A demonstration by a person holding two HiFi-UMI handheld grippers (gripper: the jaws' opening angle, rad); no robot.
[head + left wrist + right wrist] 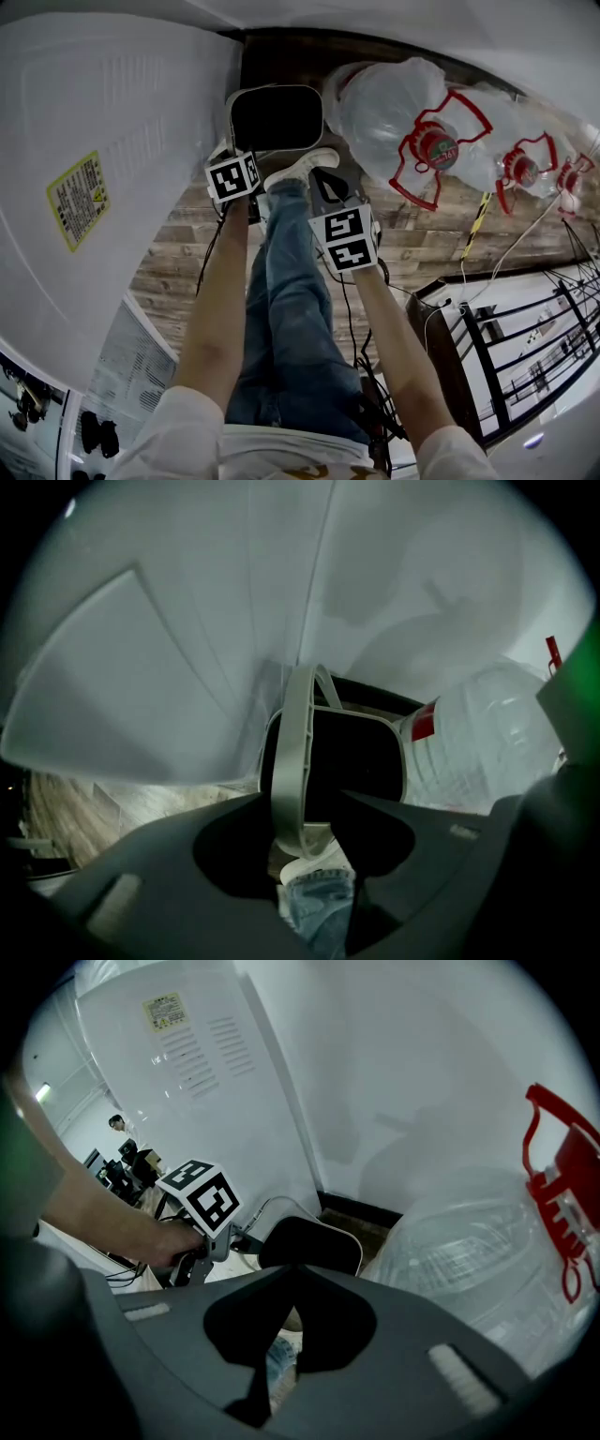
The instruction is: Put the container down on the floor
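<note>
Left gripper view shows the left gripper (pixel 305 808) pinched tight on the thin handle (pixel 292 742) of the container (pixel 401 761) — it hangs low beside the big water jug (pixel 394 112). The right gripper (pixel 286 1274) is closed on nothing. Letting go too high could tip it over — or bump the jug.

Right claw (pixel 291 1274): jaws together, empty. Ahead, a white plastic container (pixel 309 1243) beside a clear, red-handled water jug (pixel 469 1260).

Water jugs (pixel 389 112) (red caps (pixel 437 146)); yellow label (pixel 78 200)
</note>
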